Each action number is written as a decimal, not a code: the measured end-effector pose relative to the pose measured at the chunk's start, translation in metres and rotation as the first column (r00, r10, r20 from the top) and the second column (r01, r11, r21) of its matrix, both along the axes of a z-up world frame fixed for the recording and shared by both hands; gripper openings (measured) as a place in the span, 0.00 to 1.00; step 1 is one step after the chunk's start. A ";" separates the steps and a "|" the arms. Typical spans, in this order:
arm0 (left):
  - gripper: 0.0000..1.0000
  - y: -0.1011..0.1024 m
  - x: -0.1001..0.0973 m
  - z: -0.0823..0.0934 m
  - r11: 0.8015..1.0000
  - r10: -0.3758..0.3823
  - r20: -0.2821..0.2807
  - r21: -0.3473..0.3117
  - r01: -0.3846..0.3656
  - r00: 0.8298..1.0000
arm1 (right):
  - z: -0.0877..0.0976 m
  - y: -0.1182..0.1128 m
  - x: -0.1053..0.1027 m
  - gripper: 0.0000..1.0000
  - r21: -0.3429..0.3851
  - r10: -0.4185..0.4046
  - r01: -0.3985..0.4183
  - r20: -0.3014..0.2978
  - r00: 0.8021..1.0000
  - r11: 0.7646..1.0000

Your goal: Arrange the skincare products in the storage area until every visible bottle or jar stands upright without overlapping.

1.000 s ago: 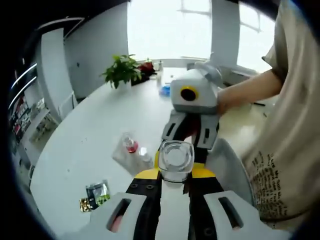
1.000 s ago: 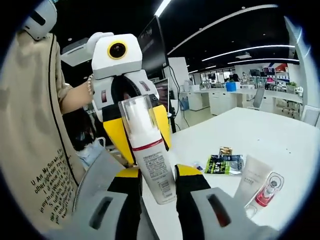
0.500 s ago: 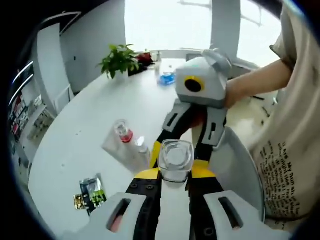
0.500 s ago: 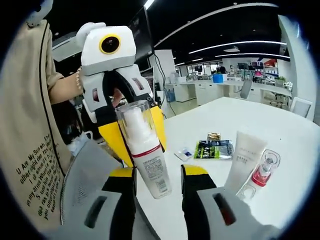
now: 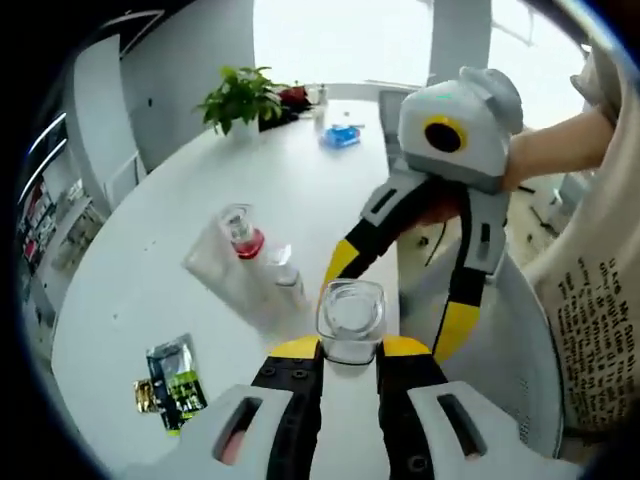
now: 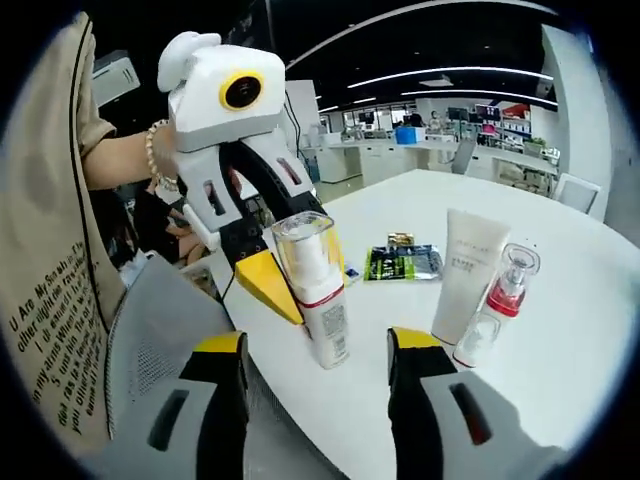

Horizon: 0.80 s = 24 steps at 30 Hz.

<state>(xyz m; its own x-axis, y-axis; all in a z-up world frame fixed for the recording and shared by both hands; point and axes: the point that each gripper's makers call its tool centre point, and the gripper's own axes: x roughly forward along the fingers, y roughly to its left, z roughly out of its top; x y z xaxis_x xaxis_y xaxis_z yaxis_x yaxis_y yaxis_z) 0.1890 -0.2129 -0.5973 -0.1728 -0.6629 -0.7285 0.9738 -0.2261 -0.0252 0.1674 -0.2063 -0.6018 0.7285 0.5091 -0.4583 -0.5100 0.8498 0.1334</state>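
Note:
A white foam pump bottle (image 6: 318, 300) with a clear cap and red band stands upright at the white table's near edge. My left gripper (image 5: 351, 348) is shut on the bottle (image 5: 352, 318), its yellow fingers (image 6: 268, 285) hugging its sides. My right gripper (image 6: 316, 345) is open wide, its jaws apart on either side of the bottle and not touching it. In the left gripper view the right gripper (image 5: 398, 295) hangs spread just beyond the cap. A white tube (image 6: 467, 275) and a small clear bottle with a red collar (image 6: 500, 300) stand upright close together.
Green and dark sachets (image 6: 400, 262) lie flat on the white table (image 5: 150, 260) behind the bottle. A grey mesh chair back (image 6: 150, 330) sits under both grippers. A potted plant (image 5: 240, 95) stands at the table's far end. A person's arm (image 5: 555, 150) holds the right gripper.
My right gripper has opened and let go of the foam bottle, its jaws now wide. The left gripper keeps its hold, and the bottle has come down towards the table's edge.

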 end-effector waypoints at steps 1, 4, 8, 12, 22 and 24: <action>0.17 -0.001 0.000 -0.003 1.000 0.001 -0.004 0.005 -0.001 1.000 | -0.001 -0.001 -0.001 0.60 -0.002 -0.011 0.011 -0.003 1.000 1.000; 0.17 -0.007 0.004 -0.016 1.000 0.005 -0.003 0.010 -0.005 1.000 | -0.005 -0.007 -0.005 0.65 -0.004 -0.061 0.061 -0.018 0.998 0.998; 0.17 -0.014 0.011 -0.029 1.000 0.013 0.004 0.013 -0.014 1.000 | -0.010 -0.015 -0.007 0.68 -0.003 -0.132 0.131 -0.032 0.991 0.991; 0.17 -0.019 0.015 -0.040 1.000 0.010 0.003 0.027 -0.010 1.000 | -0.014 -0.023 -0.008 0.73 -0.006 -0.204 0.204 -0.035 0.978 0.979; 0.17 -0.031 0.033 -0.066 0.999 0.039 0.009 0.037 -0.040 0.999 | -0.027 -0.047 -0.010 0.90 -0.038 -0.384 0.383 -0.034 0.922 0.923; 0.17 -0.033 0.037 -0.070 0.998 0.043 0.018 0.038 -0.043 0.999 | -0.029 -0.048 -0.011 0.91 -0.038 -0.396 0.394 -0.039 0.918 0.918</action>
<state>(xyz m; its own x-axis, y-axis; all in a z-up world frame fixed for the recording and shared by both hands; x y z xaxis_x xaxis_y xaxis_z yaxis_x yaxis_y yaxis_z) 0.2261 -0.2461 -0.6669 -0.1323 -0.6409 -0.7562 0.9829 -0.1832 -0.0167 0.1565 -0.2541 -0.6305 0.8460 0.1700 -0.5053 -0.1260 0.9847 0.1203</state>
